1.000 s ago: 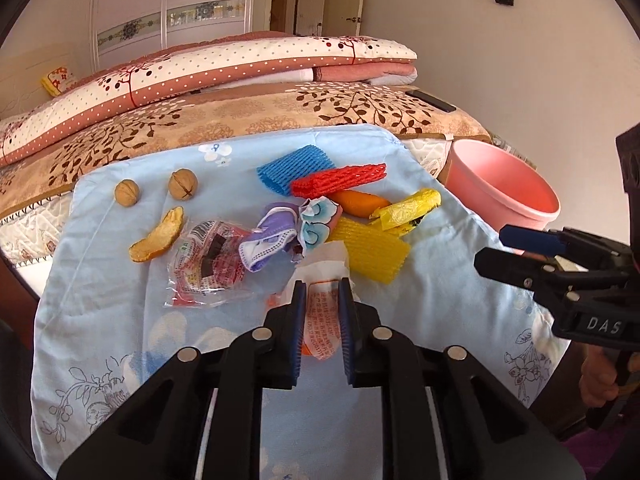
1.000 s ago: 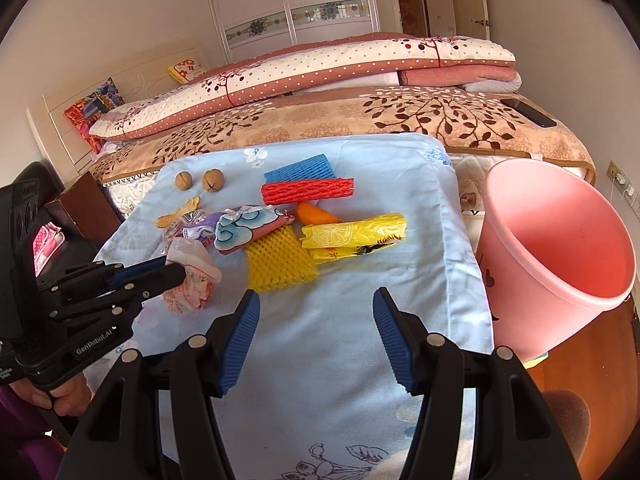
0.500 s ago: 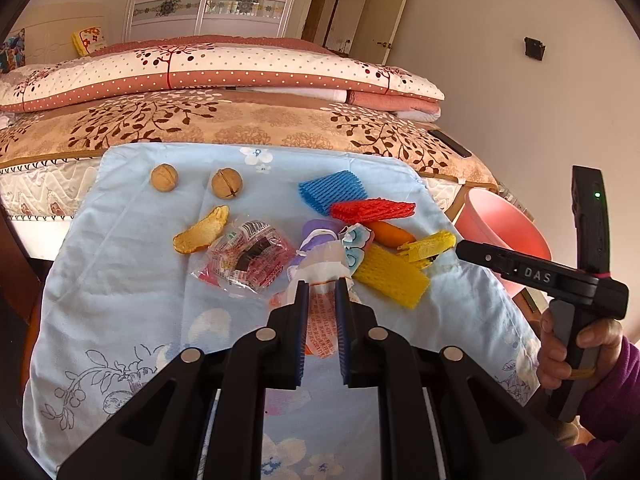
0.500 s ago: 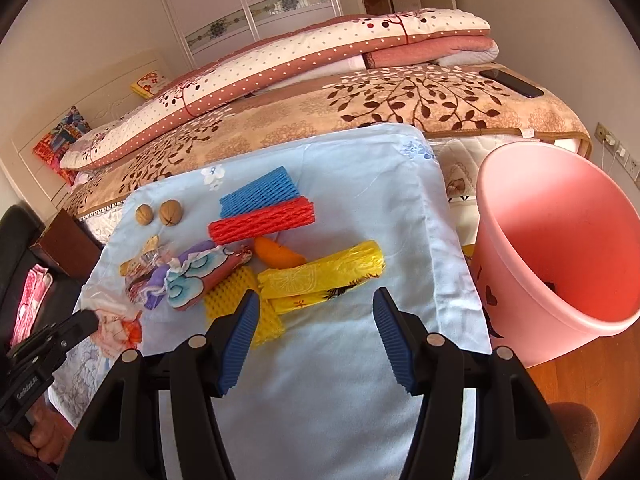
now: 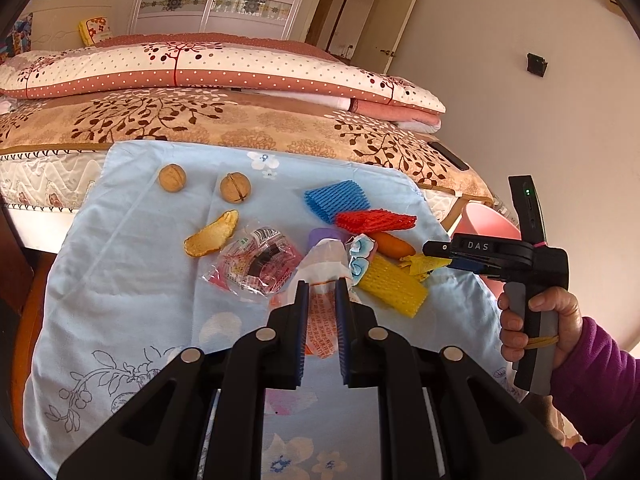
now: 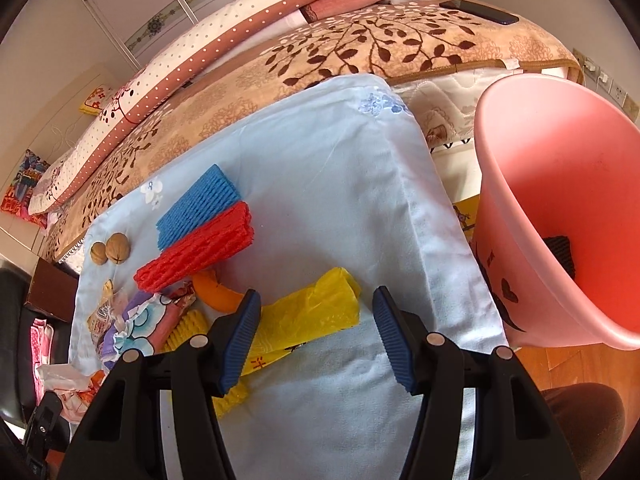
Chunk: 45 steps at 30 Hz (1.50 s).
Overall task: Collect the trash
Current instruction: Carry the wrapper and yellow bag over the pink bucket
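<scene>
My left gripper is shut on a white and orange printed wrapper, held over the light blue cloth. My right gripper is open and empty, just above a yellow plastic bag; it also shows in the left wrist view. Trash on the cloth: blue foam net, red foam net, yellow foam net, orange piece, clear snack packet, peel, two walnuts. A pink bin stands to the right.
The cloth lies over the front of a bed with a brown leaf-patterned blanket and folded quilts. A dark phone lies on the blanket. A dark item sits inside the bin. Wooden floor shows below it.
My left gripper has drawn back and up with the wrapper. My right gripper has moved forward and down over the yellow bag, closer to the bin.
</scene>
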Each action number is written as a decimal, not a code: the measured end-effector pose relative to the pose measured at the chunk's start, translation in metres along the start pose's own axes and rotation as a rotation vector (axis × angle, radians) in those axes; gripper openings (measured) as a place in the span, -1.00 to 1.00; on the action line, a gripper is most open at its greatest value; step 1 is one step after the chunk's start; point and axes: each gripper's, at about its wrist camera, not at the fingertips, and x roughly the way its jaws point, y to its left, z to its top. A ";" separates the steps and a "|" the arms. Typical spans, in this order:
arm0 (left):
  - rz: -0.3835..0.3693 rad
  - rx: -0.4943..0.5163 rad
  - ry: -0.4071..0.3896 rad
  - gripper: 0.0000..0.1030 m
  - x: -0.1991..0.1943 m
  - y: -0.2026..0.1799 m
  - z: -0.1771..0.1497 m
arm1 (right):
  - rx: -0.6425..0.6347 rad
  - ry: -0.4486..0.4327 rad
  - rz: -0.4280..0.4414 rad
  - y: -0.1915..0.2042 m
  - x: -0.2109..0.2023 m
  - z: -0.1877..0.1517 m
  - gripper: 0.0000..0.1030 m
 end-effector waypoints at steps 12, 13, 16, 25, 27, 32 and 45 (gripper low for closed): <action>0.004 0.007 -0.005 -0.75 -0.001 -0.006 0.004 | -0.036 -0.073 0.047 0.003 -0.032 -0.009 -0.75; 0.003 0.006 -0.006 -0.75 -0.001 -0.007 0.005 | -0.039 -0.089 0.049 0.003 -0.038 -0.010 -0.75; 0.006 0.014 -0.013 -0.75 -0.003 -0.011 0.008 | -0.052 -0.137 0.048 0.003 -0.056 -0.013 -0.75; -0.005 0.029 -0.032 -0.75 -0.006 -0.029 0.020 | -0.125 -0.292 0.017 0.005 -0.111 -0.020 -0.75; -0.009 0.038 -0.039 -0.75 -0.006 -0.034 0.023 | -0.148 -0.323 -0.002 0.006 -0.119 -0.022 -0.75; -0.026 0.055 -0.053 -0.75 -0.004 -0.051 0.033 | -0.186 -0.388 -0.032 0.005 -0.138 -0.024 -0.75; -0.098 0.095 -0.076 -0.75 0.019 -0.109 0.064 | -0.126 -0.474 -0.057 -0.033 -0.164 -0.016 -0.75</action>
